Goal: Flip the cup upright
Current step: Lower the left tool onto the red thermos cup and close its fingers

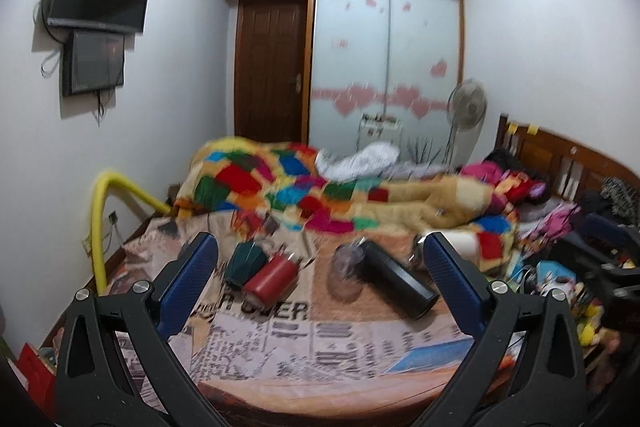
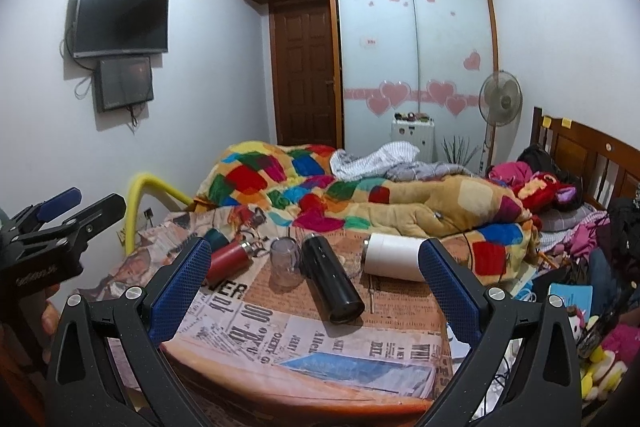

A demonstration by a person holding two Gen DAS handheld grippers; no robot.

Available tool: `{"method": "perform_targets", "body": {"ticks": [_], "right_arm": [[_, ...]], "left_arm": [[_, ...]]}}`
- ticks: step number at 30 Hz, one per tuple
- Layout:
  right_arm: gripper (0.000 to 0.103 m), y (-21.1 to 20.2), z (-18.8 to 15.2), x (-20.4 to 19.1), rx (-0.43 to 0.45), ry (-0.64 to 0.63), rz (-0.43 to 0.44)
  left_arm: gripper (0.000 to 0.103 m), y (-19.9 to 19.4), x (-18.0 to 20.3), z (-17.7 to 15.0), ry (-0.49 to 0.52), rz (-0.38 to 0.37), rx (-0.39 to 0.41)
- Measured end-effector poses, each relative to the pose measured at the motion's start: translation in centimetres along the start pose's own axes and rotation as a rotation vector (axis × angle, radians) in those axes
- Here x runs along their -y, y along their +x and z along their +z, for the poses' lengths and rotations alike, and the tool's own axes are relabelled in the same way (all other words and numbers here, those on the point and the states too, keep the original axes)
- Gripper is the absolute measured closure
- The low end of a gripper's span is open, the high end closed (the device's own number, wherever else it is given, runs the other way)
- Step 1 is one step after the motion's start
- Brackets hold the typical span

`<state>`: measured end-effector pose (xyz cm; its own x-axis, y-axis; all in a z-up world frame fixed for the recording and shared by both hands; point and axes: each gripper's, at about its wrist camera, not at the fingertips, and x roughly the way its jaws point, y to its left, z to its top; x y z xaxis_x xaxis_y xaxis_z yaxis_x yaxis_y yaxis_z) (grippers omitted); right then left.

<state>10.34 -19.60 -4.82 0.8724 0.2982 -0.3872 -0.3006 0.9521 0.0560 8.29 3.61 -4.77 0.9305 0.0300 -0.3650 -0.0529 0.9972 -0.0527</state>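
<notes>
Several cups lie on a bed covered with a newspaper-print sheet (image 2: 280,339). A clear plastic cup (image 2: 285,255) stands mouth down in the middle; it also shows in the left wrist view (image 1: 347,269). On their sides lie a black flask (image 2: 331,279), a red flask (image 2: 229,259), a dark green cup (image 2: 216,237) and a white cup (image 2: 394,257). My right gripper (image 2: 316,251) is open above the bed's near edge, short of the cups. My left gripper (image 1: 320,247) is open and empty, also short of them; it also shows at the left of the right wrist view (image 2: 86,205).
A patchwork blanket (image 2: 320,195) is heaped behind the cups. Clothes and toys (image 2: 600,347) pile up at the right by the wooden headboard (image 2: 580,147). A yellow tube (image 2: 140,195) arches at the bed's left side. A TV (image 2: 120,21), door and wardrobe are beyond.
</notes>
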Motion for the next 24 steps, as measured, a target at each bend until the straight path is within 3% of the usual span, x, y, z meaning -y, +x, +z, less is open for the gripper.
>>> {"method": "perform_targets", "body": {"ticks": [9,12,15,24], "right_arm": [[0.000,5.0,-1.4,1.1,-0.129,0.008,-0.036],[0.000,6.5,-1.8,1.2,-0.166,0.007,-0.046],[0.000,8.0,-2.1,1.4,-0.196,0.005,-0.054],[0.000,11.5,-2.4,1.0,-0.238,0.000,-0.046]], "left_arm": [[0.000,16.2,-5.5,-4.3,0.057,0.026,-0.367],[0.002,20.7,-6.8,-6.0,0.056,0.004,-0.468],[0.012,24.4,-7.8,-7.6,0.061,-0.023,-0.537],[0.022,29.0,-8.2,-8.7,0.057,-0.102,-0.635]]}}
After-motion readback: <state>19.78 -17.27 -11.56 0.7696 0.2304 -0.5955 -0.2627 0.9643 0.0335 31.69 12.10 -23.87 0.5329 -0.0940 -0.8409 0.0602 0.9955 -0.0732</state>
